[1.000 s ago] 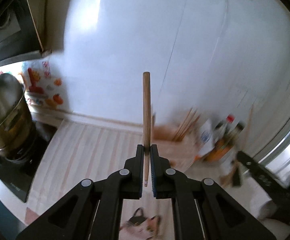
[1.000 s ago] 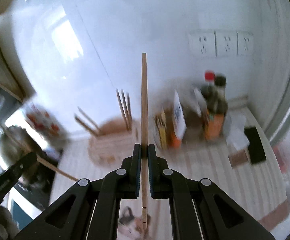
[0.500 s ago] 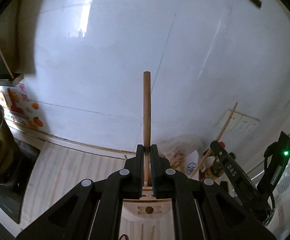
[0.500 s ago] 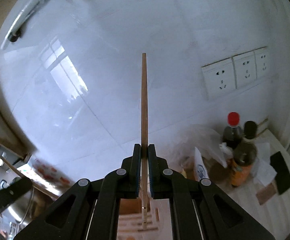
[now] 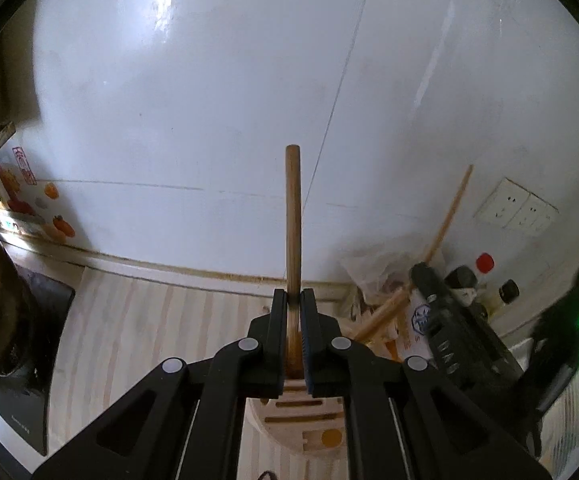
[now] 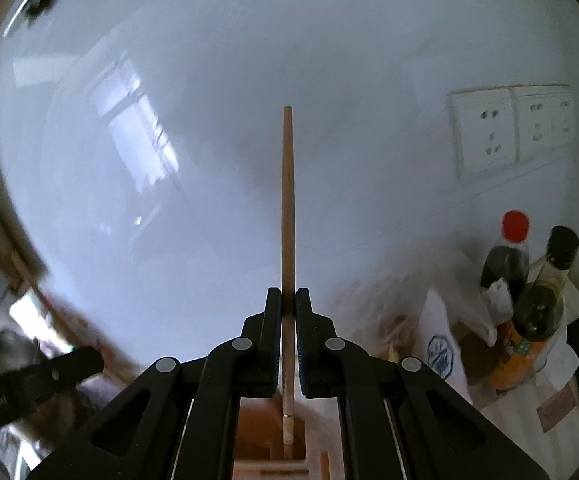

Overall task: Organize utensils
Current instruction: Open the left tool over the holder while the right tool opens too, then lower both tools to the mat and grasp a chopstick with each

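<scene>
The left tool is clamped on a thick wooden handle, which stands upright between its pads with the round end well above them and the lower end hidden behind the jaws, just over the slotted wooden holder on the tabletop. The right tool is likewise closed on a slimmer chopstick, gripped low on its length, its grooved bottom end reaching down toward a holder compartment; whether it touches the wood there cannot be told. Both sticks look light, stiff and smooth, so they are likely to pivot or slide in a pinch rather than bend. A hold near the lower third, as now, probably gives the best control of the tip for finding a slot, while the long free top will swing with any wrist tilt. The holder's slots are narrow, so each stick should go in straight; a slanted entry could jam or tip the holder. Bottles stand near on the right.
</scene>
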The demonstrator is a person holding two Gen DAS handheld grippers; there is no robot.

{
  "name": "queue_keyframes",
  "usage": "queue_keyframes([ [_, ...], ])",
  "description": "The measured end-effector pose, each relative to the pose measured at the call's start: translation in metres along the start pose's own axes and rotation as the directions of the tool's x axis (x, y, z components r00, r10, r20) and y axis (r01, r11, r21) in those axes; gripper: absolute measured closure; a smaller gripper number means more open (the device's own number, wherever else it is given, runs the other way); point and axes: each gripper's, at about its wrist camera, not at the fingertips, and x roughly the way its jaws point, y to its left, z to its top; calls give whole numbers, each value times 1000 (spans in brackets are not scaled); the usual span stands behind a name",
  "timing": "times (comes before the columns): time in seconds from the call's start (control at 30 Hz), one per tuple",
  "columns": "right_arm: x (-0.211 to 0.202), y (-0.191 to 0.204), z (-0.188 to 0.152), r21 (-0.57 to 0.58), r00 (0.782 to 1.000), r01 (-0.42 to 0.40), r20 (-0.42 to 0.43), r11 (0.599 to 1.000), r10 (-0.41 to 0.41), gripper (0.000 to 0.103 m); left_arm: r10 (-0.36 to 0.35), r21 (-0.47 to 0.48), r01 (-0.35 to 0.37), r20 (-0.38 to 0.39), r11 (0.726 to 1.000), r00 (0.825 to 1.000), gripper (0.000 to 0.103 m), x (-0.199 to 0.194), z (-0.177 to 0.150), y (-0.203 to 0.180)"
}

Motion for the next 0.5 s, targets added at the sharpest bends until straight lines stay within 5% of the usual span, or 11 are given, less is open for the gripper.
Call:
queue_keyframes([
  [0.1, -6, 0, 0, -26, 997, -30, -78, 999, 28, 92, 4, -5, -4, 25, 1000, 1000, 89, -23, -1, 1],
  [0.17, -24, -2, 6, -19, 997, -38, -65, 999, 37, 76, 29, 1, -30, 63, 1000, 998, 71, -40, -1, 3],
  [0.23, -41, -5, 12, -20, 999, -19, -51, 1000, 18, 67, 61, -14, -60, 100, 998, 993, 30, -58, -2, 9],
  [0.4, -73, -13, 15, -11, 998, 33, -58, 999, -33, 57, 112, -42, -107, 124, 993, 986, 26, -80, -16, 28],
  [0.43, -78, -15, 12, -10, 996, 63, -70, 998, -63, 54, 133, -38, -130, 122, 991, 984, 12, -81, -23, 31],
  [0.5, -88, -20, 5, -9, 994, 77, -78, 997, -77, 49, 169, -29, -166, 121, 986, 978, 0, -80, -36, 36],
])
